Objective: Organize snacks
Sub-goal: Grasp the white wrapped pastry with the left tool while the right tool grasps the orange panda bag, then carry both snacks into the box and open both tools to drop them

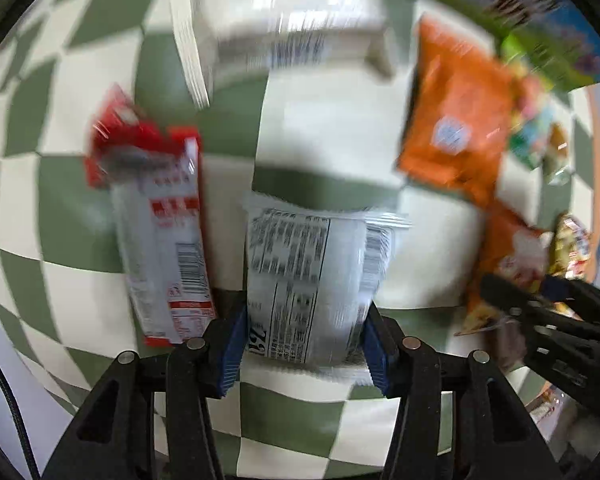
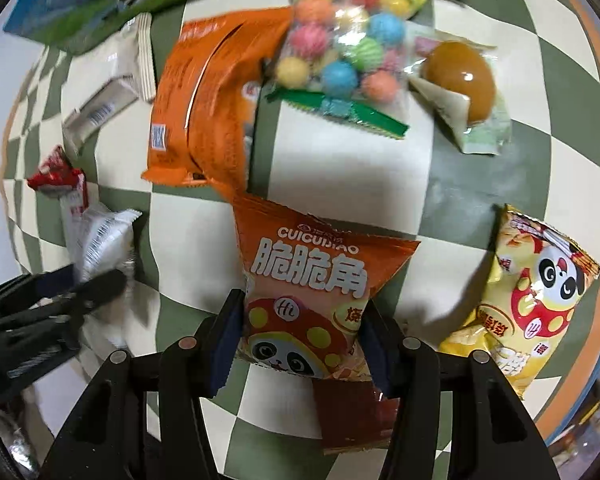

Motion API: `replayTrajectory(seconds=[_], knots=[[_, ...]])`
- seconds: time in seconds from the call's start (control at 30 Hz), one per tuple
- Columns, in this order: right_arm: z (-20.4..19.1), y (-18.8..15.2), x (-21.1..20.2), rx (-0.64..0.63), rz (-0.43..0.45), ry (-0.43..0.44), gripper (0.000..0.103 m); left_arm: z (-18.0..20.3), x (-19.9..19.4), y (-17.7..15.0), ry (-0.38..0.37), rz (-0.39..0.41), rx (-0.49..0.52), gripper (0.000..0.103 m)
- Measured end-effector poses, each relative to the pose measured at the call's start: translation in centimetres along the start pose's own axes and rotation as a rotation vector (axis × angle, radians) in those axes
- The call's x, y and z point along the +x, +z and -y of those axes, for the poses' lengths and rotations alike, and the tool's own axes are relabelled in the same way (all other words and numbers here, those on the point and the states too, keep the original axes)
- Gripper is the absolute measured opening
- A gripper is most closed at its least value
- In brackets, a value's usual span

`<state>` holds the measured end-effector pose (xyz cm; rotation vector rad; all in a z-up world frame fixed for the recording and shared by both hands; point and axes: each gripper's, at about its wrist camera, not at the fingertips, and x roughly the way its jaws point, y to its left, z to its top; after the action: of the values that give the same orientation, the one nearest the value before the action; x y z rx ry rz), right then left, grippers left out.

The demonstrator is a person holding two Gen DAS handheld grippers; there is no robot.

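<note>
Left gripper (image 1: 304, 344): closed to packet width on a white snack packet (image 1: 312, 276), its blue pads pinching the lower end; printed back with barcode faces the camera; whether it is lifted off the cloth I cannot tell through the blur.
Right gripper (image 2: 300, 340): narrowed onto an orange panda crisp bag (image 2: 304, 292), pads pressing both sides of the bag's lower half; the top end fans out ahead of the fingers.
Surface: green-and-cream checked cloth (image 2: 340, 176).
Left side: red-and-white wrapper (image 1: 164, 240) just beside the held white packet; a larger white pack (image 1: 284, 40) farther off, heavily blurred.
Middle: large orange bag (image 2: 204, 96), its edge overlapped by a clear bag of coloured balls (image 2: 340, 52); a sealed brown egg pouch (image 2: 460, 80) beside that.
Right side: yellow panda bag (image 2: 532, 300), apart from the held orange one.
Doing it well: probably sorting like with like; squeeze lightly so the crisps do not crush; carry each bag clear of its neighbours; set the orange bag by the other orange bag, the white packet by the white ones; open only once it rests flat.
</note>
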<state>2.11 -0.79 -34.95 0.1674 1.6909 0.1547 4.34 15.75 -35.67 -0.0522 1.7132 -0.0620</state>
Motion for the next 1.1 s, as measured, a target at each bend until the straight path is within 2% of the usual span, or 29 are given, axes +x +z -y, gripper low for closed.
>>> replayTrajectory(seconds=[0.07,0.2,0.27,0.37,0.43,0.47,0.5,0.6,0.67,0.87,1.0,1.1], knots=[[0.0,0.0,0.2,0.027,-0.011,0.024,0.072,-0.1,1.2,0.3,-0.006,-0.018,-0.007,0.054],[0.5,-0.3,-0.4,0.064,0.020,0.009,0.073,0.1,1.8,0.9,0.002,-0.018,0.001,0.056],[1.6,0.6,-1.2,0.088,0.029,0.016,0.073,-0.3,0.9,1.7,0.004,-0.009,0.001,0.056],[2.1,0.5,-1.3,0.134,0.035,0.024,0.073,0.3,0.6,1.6,0.007,0.020,-0.006,0.055],[2.0,0.4,-1.0,0.150,0.037,0.012,0.073,-0.5,-0.2,1.0,0.017,0.039,-0.007,0.052],[2.4,-0.3,-1.1,0.152,0.039,-0.001,0.071,0.7,-0.7,0.8,0.027,0.044,-0.005,0.050],[2.3,-0.4,-0.7,0.154,0.041,-0.017,0.059,0.9,-0.9,0.5,0.034,0.048,-0.004,0.049],[1.8,-0.9,-0.4,0.157,0.068,-0.044,0.053,1.7,-2.0,-0.7,0.046,0.073,-0.009,0.048],[1.8,-1.2,-0.9,0.158,0.084,-0.035,0.048,0.7,-3.5,-1.1,0.042,0.087,-0.010,0.048],[2.3,-2.5,-3.8,0.177,0.127,0.027,0.047,1.0,-8.1,-2.7,-0.015,0.143,-0.004,0.048],[2.7,-2.3,-7.6,0.192,0.175,0.107,0.047,1.4,-12.9,-2.8,-0.080,0.204,0.009,0.048],[2.7,-1.3,-11.8,0.181,0.244,0.163,0.047,1.9,-17.3,-1.8,-0.138,0.261,0.015,0.048]])
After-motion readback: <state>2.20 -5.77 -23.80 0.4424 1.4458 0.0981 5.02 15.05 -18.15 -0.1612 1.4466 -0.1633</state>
